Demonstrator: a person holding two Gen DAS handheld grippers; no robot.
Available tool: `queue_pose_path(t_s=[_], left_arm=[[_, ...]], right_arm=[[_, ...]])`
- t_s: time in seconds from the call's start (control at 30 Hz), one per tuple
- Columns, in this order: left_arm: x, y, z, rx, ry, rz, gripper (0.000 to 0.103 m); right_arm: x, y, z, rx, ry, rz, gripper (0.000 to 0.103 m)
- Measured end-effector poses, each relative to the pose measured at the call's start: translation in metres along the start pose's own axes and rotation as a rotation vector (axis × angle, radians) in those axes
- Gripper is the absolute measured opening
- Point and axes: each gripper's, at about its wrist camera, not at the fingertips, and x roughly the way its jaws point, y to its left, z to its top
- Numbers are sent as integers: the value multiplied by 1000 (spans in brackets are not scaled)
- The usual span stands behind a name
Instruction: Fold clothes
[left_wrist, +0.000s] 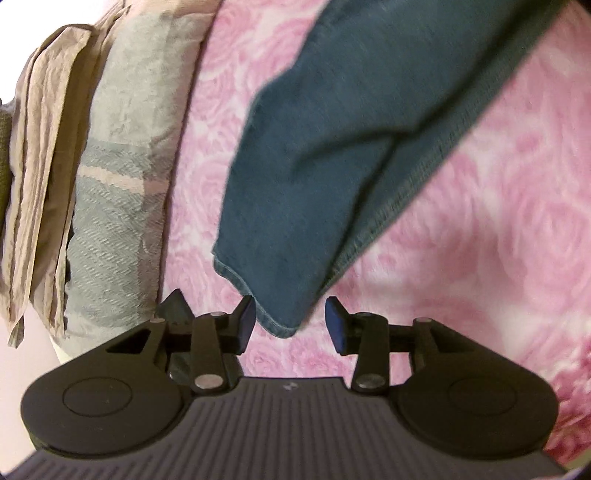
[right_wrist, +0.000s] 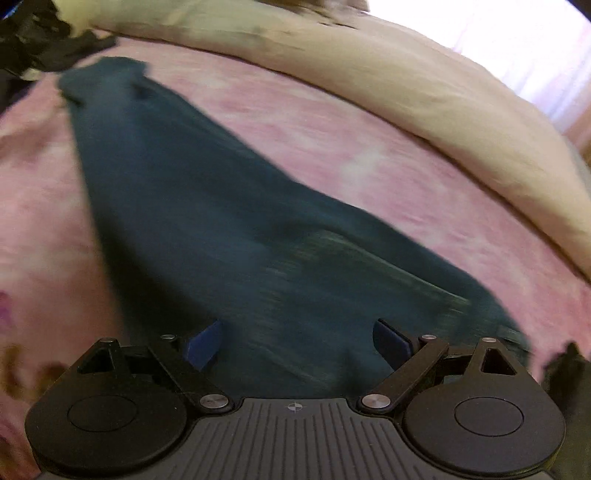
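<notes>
While both my claws stood spread and empty, the items lay as follows.

Item: left claw (left_wrist: 290, 325). Fingers apart, nothing pinched; the corner of the trousers (left_wrist: 332, 147) sat in the gap between the pads without being clamped.

Item: right claw (right_wrist: 297, 345). Fingers wide apart, nothing pinched; it hung over the broad end of the same trousers (right_wrist: 207, 229).

Item: trousers, dark teal. In the left view they ran from the claw up toward 1 o'clock; in the right view they stretched flat from the claw toward 11 o'clock, lying long and narrow on the pink bedspread (left_wrist: 480, 240). Whether that was one leg laid over the other I could not tell; the right view was blurred.

Item: grey and beige bedding (left_wrist: 110, 184), at 10 o'clock in the left view. Beige duvet (right_wrist: 424, 92), at 1 o'clock in the right view. Dark clothes (right_wrist: 40, 40), at 11 o'clock in the right view.

Risks, as I judged them:
- Closing the left claw on so little hem could let the corner slip out on lifting.
- Pinching only the top layer would pull the layers askew.
- Pinching too deep would catch the bedspread as well.
- Unequal lifting by the two claws would skew any fold.
</notes>
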Motion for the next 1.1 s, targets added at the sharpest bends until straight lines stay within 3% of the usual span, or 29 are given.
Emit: queue_pose_path(t_s=[0.1, 0.27, 0.3, 0.33, 0.37, 0.47, 0.53, 0.73, 0.8, 0.87, 0.93, 1.03, 1.1], left_arm=[[22, -16, -17, 58, -71, 32, 36], [75, -41, -37, 240, -166, 128, 33], [83, -44, -42, 279, -176, 136, 25], [87, -44, -49, 309, -195, 136, 2], [86, -37, -56, 309, -226, 135, 2], [78, 3, -79, 193, -290, 154, 2], [76, 29, -93, 114, -300, 117, 2], [90, 27, -112, 211, -225, -125, 10], [86, 44, -117, 105, -246, -187, 12], [80, 70, -120, -62, -292, -258, 15], [76, 96, -111, -176, -348, -279, 20], [83, 122, -83, -204, -404, -264, 29], [96, 131, -57, -183, -414, -271, 29]], right_arm=[[2, 39, 20, -34, -12, 5, 92], [12, 83, 55, -4, -8, -51, 92], [15, 90, 62, 2, -7, -60, 92], [17, 95, 68, -1, -7, -59, 92], [20, 100, 75, -5, -7, -59, 92], [27, 115, 94, -14, -8, -58, 92], [32, 126, 107, -20, -8, -57, 92], [47, 156, 145, -39, -9, -54, 92], [53, 162, 157, -45, -12, -48, 92], [63, 147, 166, -51, -23, -20, 92], [74, 133, 175, -56, -34, 9, 91], [96, 108, 188, -82, -18, 46, 91], [112, 94, 195, -124, 13, 80, 77]])
